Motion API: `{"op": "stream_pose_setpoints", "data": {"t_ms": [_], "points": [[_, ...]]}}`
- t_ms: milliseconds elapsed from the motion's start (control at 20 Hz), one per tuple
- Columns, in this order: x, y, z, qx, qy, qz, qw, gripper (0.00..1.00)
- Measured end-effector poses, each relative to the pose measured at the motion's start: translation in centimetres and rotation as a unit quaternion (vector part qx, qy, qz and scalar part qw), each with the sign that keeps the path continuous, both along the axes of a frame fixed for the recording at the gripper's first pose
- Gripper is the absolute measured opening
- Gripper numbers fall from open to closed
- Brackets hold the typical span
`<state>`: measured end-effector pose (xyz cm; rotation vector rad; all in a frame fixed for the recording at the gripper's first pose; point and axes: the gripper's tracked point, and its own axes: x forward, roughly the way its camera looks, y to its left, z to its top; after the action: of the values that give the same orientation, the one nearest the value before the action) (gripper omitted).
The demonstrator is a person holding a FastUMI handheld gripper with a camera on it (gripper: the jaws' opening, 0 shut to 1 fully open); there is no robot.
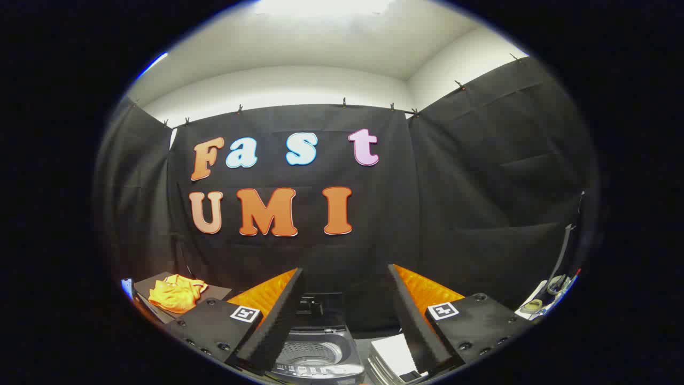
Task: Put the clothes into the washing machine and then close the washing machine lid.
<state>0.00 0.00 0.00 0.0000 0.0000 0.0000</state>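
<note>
Both jaws of the gripper [344, 315] stand wide apart with nothing between them, raised above the scene. Below and between the fingers sits a small grey toy washing machine [315, 355] with its lid up, showing the perforated drum. A crumpled yellow-orange cloth [176, 293] lies on a dark flat board [214, 291], well off to the left of the left finger. Just beside the machine, under the right finger, lies a white rectangular block [393, 353].
</note>
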Motion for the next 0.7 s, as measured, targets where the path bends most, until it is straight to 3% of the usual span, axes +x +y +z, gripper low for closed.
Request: {"op": "stream_pose_setpoints", "data": {"t_ms": [700], "points": [[1.4,2.0,-1.1,0.007,-0.010,0.031,0.999,0.98]]}}
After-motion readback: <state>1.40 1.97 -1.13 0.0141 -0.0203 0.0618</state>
